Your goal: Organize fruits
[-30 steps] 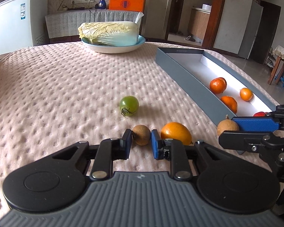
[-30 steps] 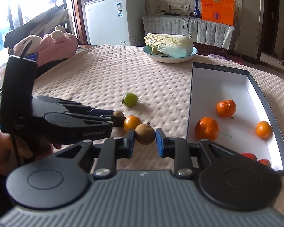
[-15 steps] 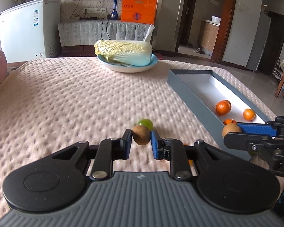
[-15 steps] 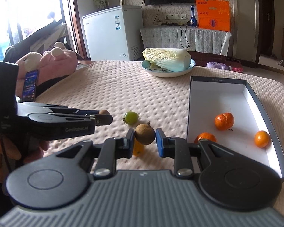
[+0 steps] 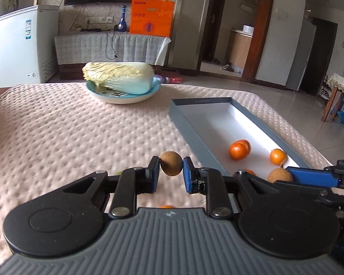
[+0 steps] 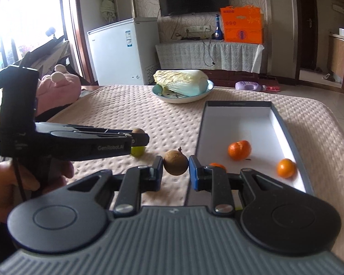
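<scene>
My left gripper (image 5: 171,171) is shut on a small brown round fruit (image 5: 171,166), held above the quilted table just left of the grey box (image 5: 195,141). My right gripper (image 6: 175,170) is shut on a second brown fruit (image 6: 175,162) near the box's (image 6: 286,130) left wall. That right-hand fruit (image 5: 279,175) also shows at the right of the left wrist view. Inside the box lie several oranges (image 5: 239,149) (image 6: 239,149). A green fruit (image 6: 138,151) rests on the table, partly hidden behind the left gripper's body (image 6: 138,137).
A blue-rimmed plate (image 5: 123,97) with a napa cabbage (image 5: 119,76) stands at the far middle of the table. A pink plush toy (image 6: 57,87) lies off the table's left edge. A person's hand (image 6: 2,183) grips the left tool. An orange fruit (image 5: 166,206) peeks under the left gripper.
Both grippers have lifted off the table with their brown fruits and moved toward the box. The green fruit and the loose orange have dropped out of the left wrist's open view.
</scene>
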Motion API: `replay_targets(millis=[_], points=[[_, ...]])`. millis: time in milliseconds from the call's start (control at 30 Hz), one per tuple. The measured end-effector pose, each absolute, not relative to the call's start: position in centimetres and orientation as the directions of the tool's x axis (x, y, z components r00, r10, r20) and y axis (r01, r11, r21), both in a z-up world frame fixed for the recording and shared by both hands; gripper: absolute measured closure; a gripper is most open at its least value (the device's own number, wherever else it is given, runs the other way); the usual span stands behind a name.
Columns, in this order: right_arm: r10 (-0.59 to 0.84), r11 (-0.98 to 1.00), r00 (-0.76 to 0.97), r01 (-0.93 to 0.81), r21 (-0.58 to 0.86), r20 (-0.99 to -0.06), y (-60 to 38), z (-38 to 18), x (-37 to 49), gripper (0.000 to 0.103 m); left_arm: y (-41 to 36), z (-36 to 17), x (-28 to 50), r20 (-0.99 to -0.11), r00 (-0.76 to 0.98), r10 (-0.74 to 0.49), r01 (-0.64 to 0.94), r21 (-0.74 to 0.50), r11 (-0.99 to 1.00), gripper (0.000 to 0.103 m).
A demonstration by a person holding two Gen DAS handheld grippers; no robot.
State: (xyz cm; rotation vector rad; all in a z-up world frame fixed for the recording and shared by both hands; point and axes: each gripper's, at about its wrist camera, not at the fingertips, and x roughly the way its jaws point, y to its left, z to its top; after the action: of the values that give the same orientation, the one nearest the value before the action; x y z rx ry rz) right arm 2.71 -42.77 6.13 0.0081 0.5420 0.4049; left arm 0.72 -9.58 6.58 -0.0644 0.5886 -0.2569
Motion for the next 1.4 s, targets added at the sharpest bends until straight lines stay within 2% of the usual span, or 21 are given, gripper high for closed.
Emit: replay_targets(millis=[467, 933, 1033, 1100, 1167, 1400], points=[[0.319, 0.945, 0.784, -0.307, 0.115, -0.532, -46.9, 5.4, 1.6, 0.076, -17.5, 5.5, 4.2, -0.533, 0.762, -0.369, 0.334, -0.166, 0.928, 0.077], [0.3, 0.953, 0.782, -0.274, 0.131, -0.546, -49.3, 4.8, 1.5, 0.076, -21.2, 4.7, 8.5, -0.53, 0.762, -0.372, 0.333, -0.172, 0.927, 0.076], [0.295, 0.955, 0.784, -0.264, 0.136, -0.545, -49.5, 4.8, 1.7, 0.076, -21.0, 4.8, 8.4, -0.526, 0.758, -0.386, 0.342, -0.183, 0.922, 0.069], [0.289, 0.957, 0.786, -0.256, 0.138, -0.546, -49.6, 4.7, 1.9, 0.076, -20.9, 5.0, 8.2, -0.52, 0.763, -0.384, 0.344, -0.175, 0.922, 0.058], [0.284, 0.958, 0.788, -0.247, 0.143, -0.546, -49.7, 4.7, 2.0, 0.076, -20.6, 5.2, 7.8, -0.51, 0.767, -0.388, 0.35, -0.173, 0.92, 0.052], [0.267, 0.964, 0.805, -0.216, 0.158, -0.53, -49.8, 4.6, 3.0, 0.076, -19.0, 6.0, 6.2, -0.51, 0.77, -0.383, 0.346, -0.17, 0.923, 0.052]])
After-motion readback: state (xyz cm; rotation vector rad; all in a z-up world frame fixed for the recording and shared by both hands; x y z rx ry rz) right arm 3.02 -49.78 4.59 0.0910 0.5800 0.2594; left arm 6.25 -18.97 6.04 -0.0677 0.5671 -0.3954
